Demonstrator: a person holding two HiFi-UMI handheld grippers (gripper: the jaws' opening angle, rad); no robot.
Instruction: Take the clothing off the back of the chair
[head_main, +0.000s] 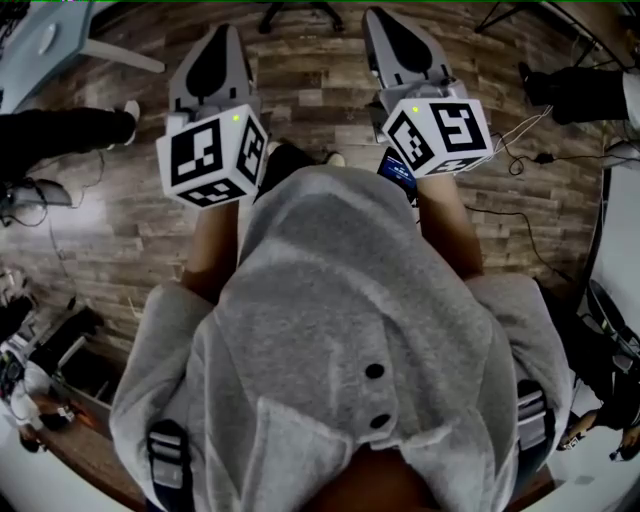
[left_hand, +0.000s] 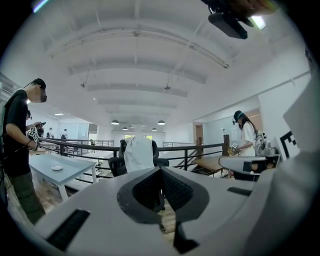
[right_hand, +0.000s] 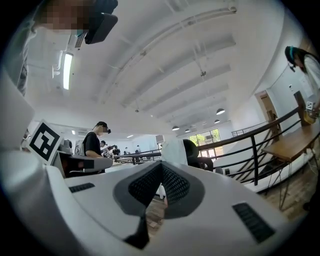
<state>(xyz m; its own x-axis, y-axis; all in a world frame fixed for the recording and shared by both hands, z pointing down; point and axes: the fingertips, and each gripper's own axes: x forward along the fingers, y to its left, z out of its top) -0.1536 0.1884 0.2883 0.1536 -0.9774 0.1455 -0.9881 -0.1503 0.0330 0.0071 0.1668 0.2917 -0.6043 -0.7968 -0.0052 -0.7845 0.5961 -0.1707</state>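
Clothing: a white cloth garment (left_hand: 138, 154) draped over the chair back. It hangs down in smooth, soft folds with a rounded top edge, and it looks plain white from where I watch.
Chair: a black office chair (left_hand: 116, 165) with dark, rounded upholstery. The sides of its back peek out past the clothing and its seat juts out to the left.
Clothing from the right: in the right gripper view I see the same pale drape, with the chair's dark curved back showing just to its right.
Left gripper: a smooth white plastic shell with dark ribbed pads (left_hand: 161, 170). Its jaws are pressed together with nothing between them, and it is well apart from the chair, aimed towards it.
Right gripper: the same build (right_hand: 161, 166). Its jaws are likewise closed tip to tip and empty, and it is far from the chair.
Marker cubes: white boxes with black square patterns, one on each gripper (head_main: 212, 155).
Railing: thin black metal bars (left_hand: 200, 148) running behind the chair.
Table: a flat, pale blue top on white legs (left_hand: 60, 172), left of the chair in the left gripper view.
Floor: brown wood-look planks (head_main: 320, 90) under both grippers.
Grey top: thick, fleecy fabric with two dark round buttons (head_main: 340, 300), filling my lower head view.
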